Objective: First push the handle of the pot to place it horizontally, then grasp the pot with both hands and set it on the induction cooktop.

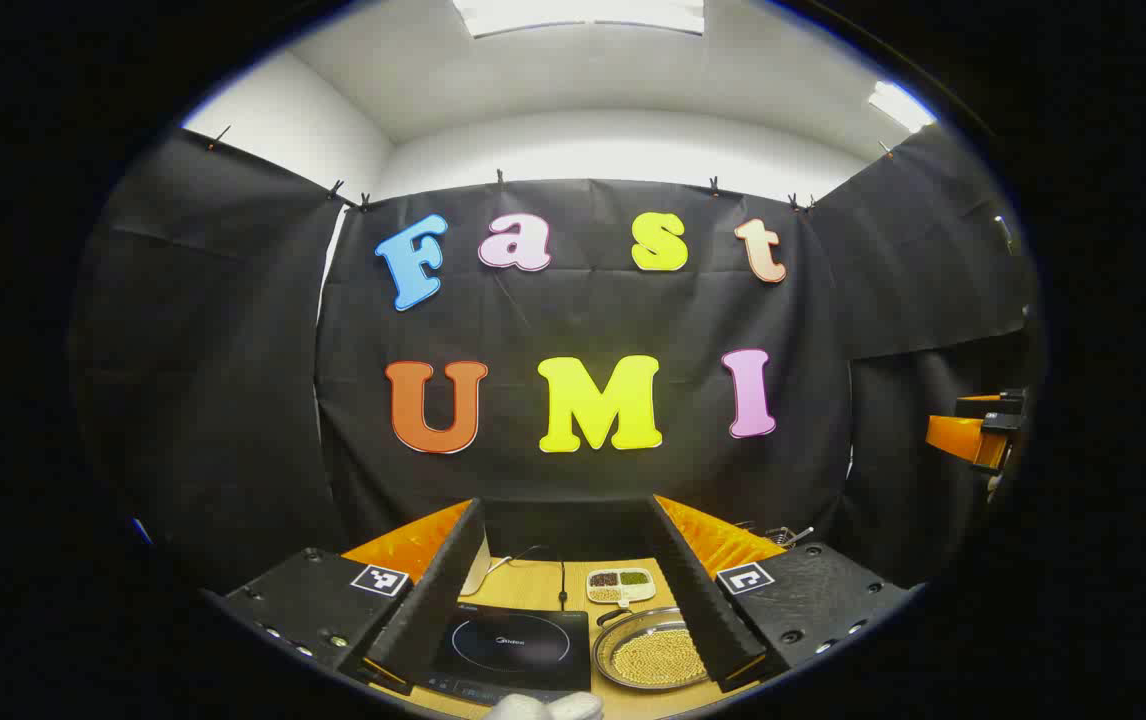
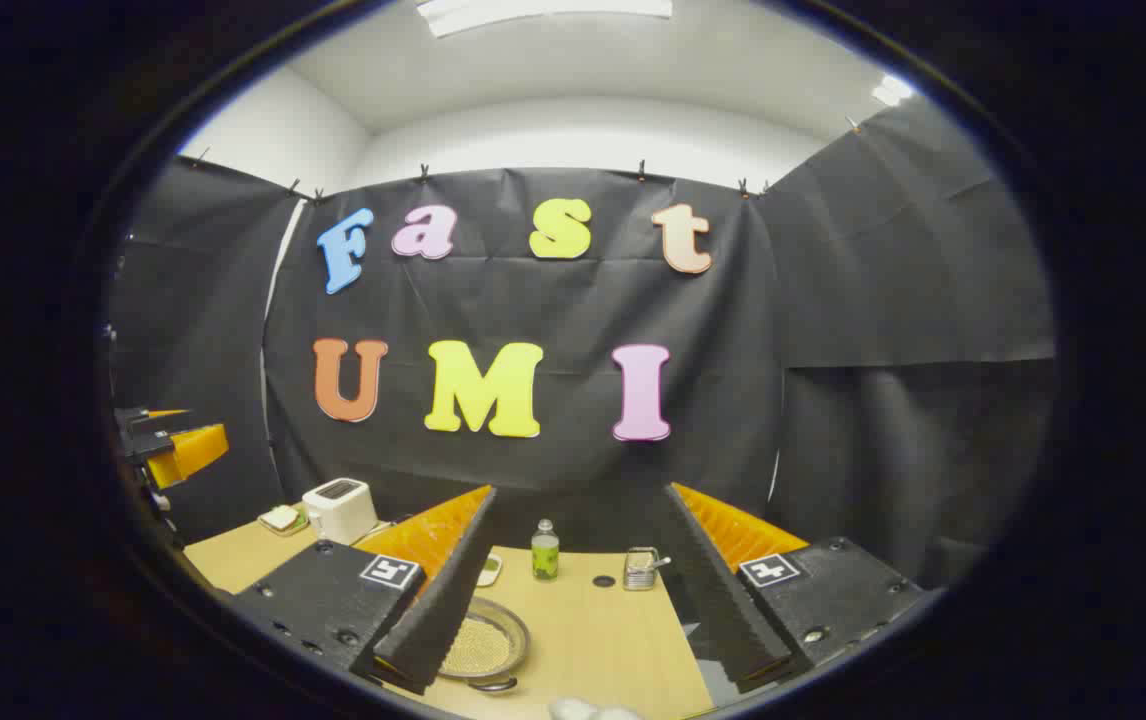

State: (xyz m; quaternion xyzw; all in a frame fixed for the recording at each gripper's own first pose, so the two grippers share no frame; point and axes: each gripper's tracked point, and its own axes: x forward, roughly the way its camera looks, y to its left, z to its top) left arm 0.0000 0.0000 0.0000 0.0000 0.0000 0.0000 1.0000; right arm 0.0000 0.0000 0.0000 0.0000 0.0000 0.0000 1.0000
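A shallow metal pot (image 1: 655, 655) holding yellowish grains sits on the wooden table, just right of the black induction cooktop (image 1: 513, 645). Its dark handle (image 1: 613, 616) points toward the back. Above both, my left gripper (image 1: 568, 510) is open with nothing between its fingers. In the right gripper view the pot (image 2: 483, 645) lies low on the left, partly behind one finger, with the handle (image 2: 493, 685) at its near rim. My right gripper (image 2: 581, 495) is open and empty over the bare table.
A small divided dish (image 1: 621, 585) of beans stands behind the pot. A toaster (image 2: 338, 508) and a plate (image 2: 281, 518) sit at the far left, a green bottle (image 2: 544, 550) and a metal cup (image 2: 641, 568) at the back. The other gripper (image 2: 168, 445) hovers at the left edge.
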